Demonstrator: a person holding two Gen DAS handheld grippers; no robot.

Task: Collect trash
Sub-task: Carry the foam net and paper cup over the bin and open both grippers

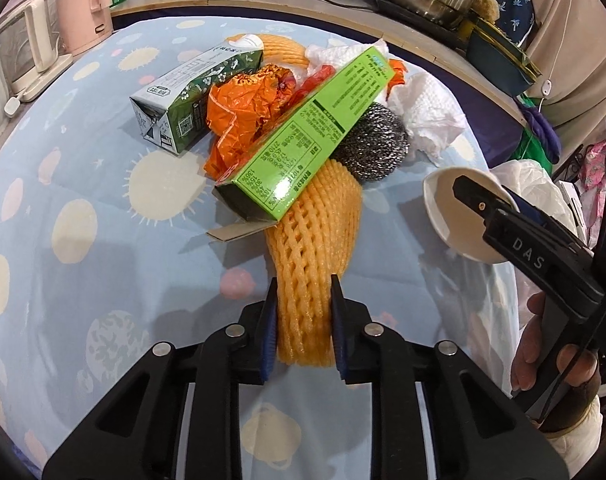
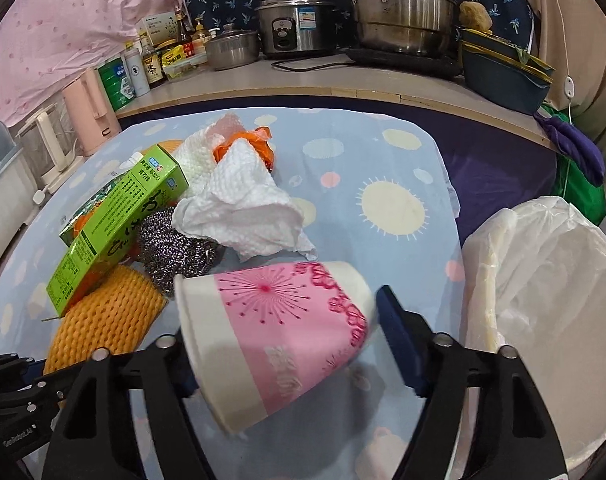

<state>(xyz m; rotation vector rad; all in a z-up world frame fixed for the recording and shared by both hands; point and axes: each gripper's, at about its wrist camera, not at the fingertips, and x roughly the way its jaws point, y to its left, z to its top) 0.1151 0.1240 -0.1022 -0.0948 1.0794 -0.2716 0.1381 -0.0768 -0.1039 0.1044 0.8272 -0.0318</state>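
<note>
Blue cloth (image 1: 103,240) printed with suns and pale dots covers the table, and a counter behind it is crowded with steel pots (image 2: 403,12), a rice cooker (image 2: 295,24) and bottles. Much of the trash heap is hidden under a green carton (image 1: 303,128): an orange wrapper (image 1: 243,120), a steel scourer (image 1: 373,148) and white paper towels (image 2: 243,204) are only partly seen. An orange foam net (image 1: 315,248) is gripped between the narrowed fingers of the left gripper (image 1: 303,320). A pink paper cup (image 2: 279,340) is held tilted in the right gripper (image 2: 283,340), its far finger covered by the cup, beside a white-lined bin (image 2: 543,280).
</note>
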